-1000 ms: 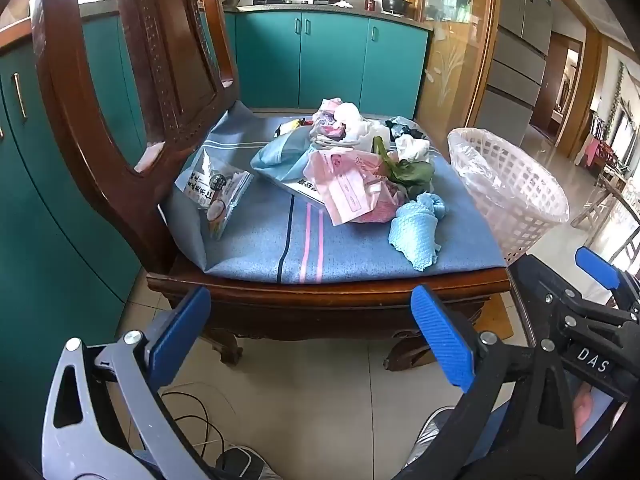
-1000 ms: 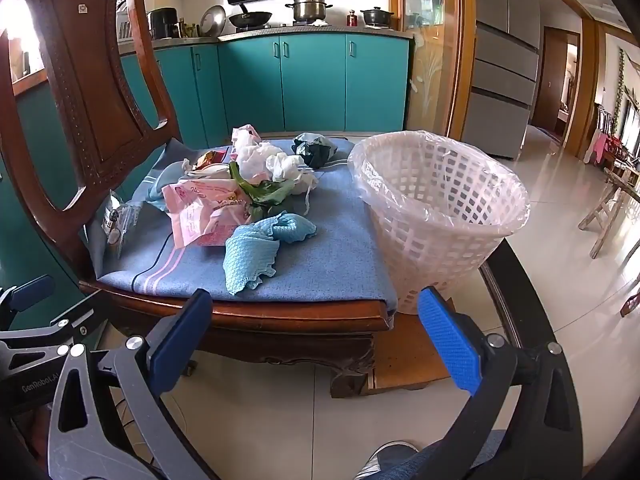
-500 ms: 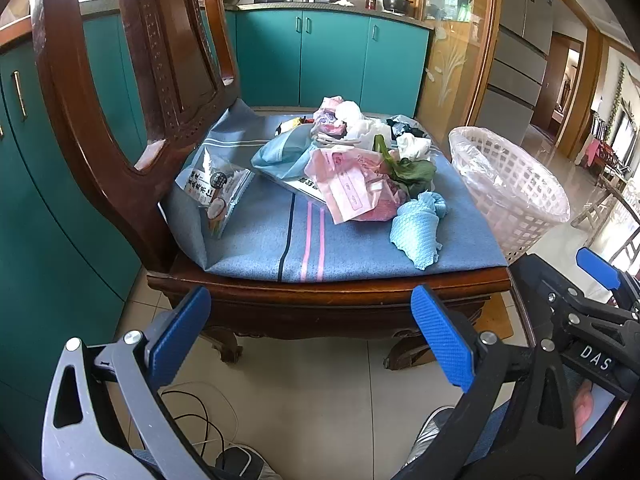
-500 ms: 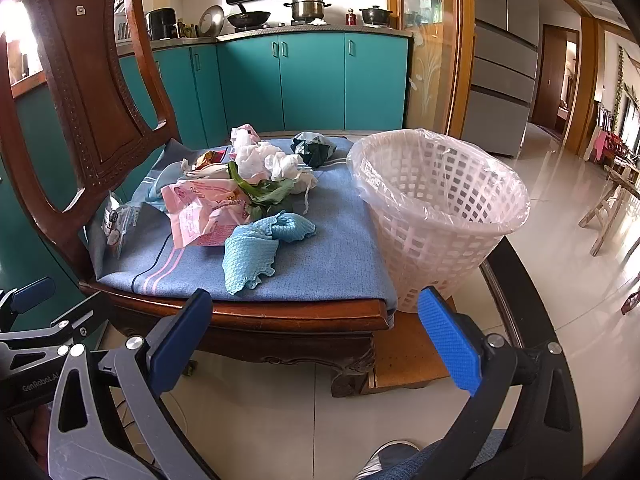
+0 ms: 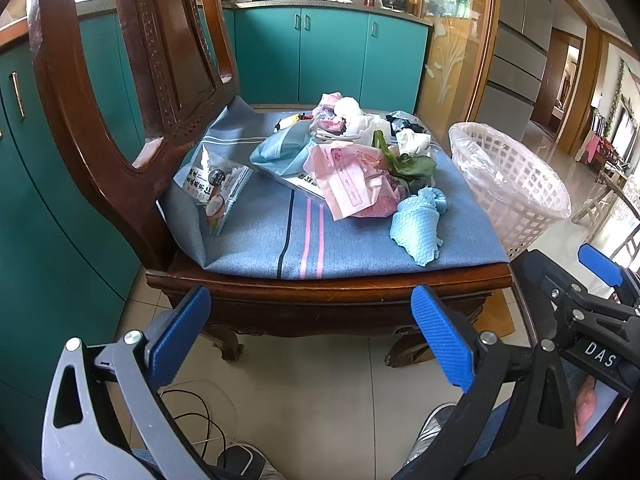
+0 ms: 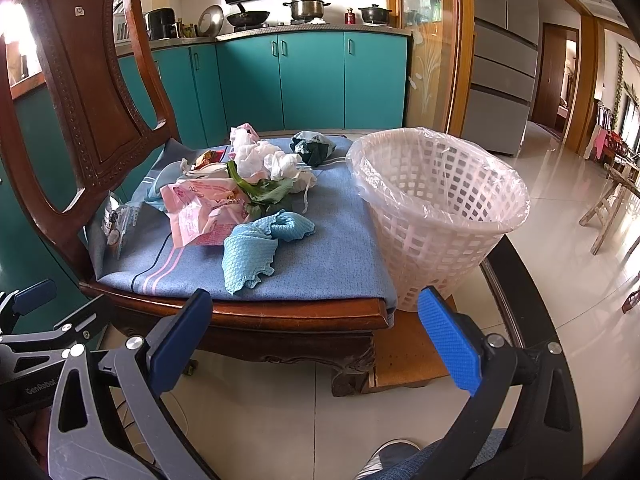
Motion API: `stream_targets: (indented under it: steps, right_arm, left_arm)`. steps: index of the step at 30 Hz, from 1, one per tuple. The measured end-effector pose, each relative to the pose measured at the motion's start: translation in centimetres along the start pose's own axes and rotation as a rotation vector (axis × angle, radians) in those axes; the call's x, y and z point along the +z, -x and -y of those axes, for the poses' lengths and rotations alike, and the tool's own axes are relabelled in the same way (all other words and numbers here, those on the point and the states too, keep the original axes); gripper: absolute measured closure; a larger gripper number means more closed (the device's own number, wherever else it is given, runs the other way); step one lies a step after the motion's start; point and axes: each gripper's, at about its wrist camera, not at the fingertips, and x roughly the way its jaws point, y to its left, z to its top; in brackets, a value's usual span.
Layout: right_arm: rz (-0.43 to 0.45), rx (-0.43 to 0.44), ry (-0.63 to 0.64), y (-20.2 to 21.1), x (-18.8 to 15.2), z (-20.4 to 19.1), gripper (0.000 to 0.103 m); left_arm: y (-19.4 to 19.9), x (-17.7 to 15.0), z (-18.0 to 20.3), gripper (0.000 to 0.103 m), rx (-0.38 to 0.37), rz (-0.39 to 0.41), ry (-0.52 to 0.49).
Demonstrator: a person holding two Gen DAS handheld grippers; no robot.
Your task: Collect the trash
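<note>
A pile of trash lies on a chair's blue cushion (image 5: 280, 236): a pink wrapper (image 5: 348, 184), a light blue cloth (image 5: 420, 220), a green leaf (image 5: 412, 164), white crumpled tissues (image 6: 280, 164) and a snack packet (image 5: 218, 188) near the chair back. A white lattice bin (image 6: 440, 208) lined with clear plastic stands right of the chair. My left gripper (image 5: 312, 344) is open and empty, in front of the chair's front edge. My right gripper (image 6: 316, 340) is open and empty, in front of the seat's front right corner, beside the bin.
The chair's carved wooden back (image 5: 132, 80) rises at the left. Teal cabinets (image 5: 332, 56) with pots stand behind. The bin rests on a low wooden board (image 6: 408, 356). Cables (image 5: 192, 412) lie on the tiled floor below. A fridge (image 6: 504, 52) stands at the right.
Both grippers have shifted very slightly; the chair and bin sit almost the same in view. Nothing was taken hold of or let go.
</note>
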Motion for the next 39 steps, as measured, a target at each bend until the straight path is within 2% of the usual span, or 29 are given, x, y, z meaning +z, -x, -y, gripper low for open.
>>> stream_targets:
  steps: [39]
  right_arm:
    - [-0.008, 0.0, 0.002, -0.19, -0.21, -0.11, 0.003]
  left_arm:
    - [-0.38, -0.29, -0.16, 0.003, -0.001, -0.011, -0.001]
